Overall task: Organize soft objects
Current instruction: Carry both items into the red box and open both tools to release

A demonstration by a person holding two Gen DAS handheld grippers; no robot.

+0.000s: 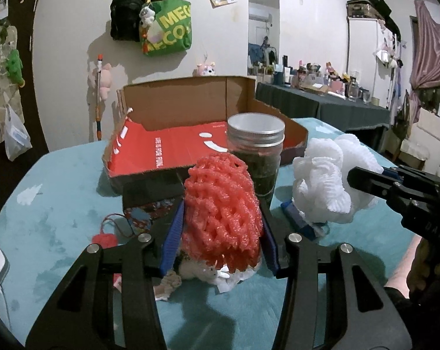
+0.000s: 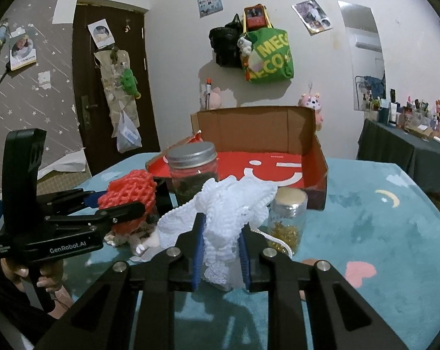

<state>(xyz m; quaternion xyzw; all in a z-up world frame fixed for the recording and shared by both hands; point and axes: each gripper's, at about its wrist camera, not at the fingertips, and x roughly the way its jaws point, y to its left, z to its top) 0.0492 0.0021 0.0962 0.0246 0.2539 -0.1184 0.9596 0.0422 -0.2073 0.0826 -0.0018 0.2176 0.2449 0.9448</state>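
Left wrist view: we hold the red foam net between the blue pads of our left gripper, the jaws fairly narrow and pressing on both of its sides. Below the net, near the gripper's base, a small plush toy lies on the teal worktop. Just ahead of the net stands a glass jar with a metal lid, dark green matter inside. Beyond the jar an open cardboard box with a red inner floor sits on the worktop. To the right of our left gripper, the white foam net is lifted in our right gripper, which enters from the right edge.

From the right wrist view, our right gripper is closed narrowly on the white foam net, the blue pads squeezing its lower part while the rest fans out above them. Just right of this gripper stands a small jar with golden bits inside. To its left, our left gripper carries the red foam net. Ahead stand the lidded jar and the cardboard box.
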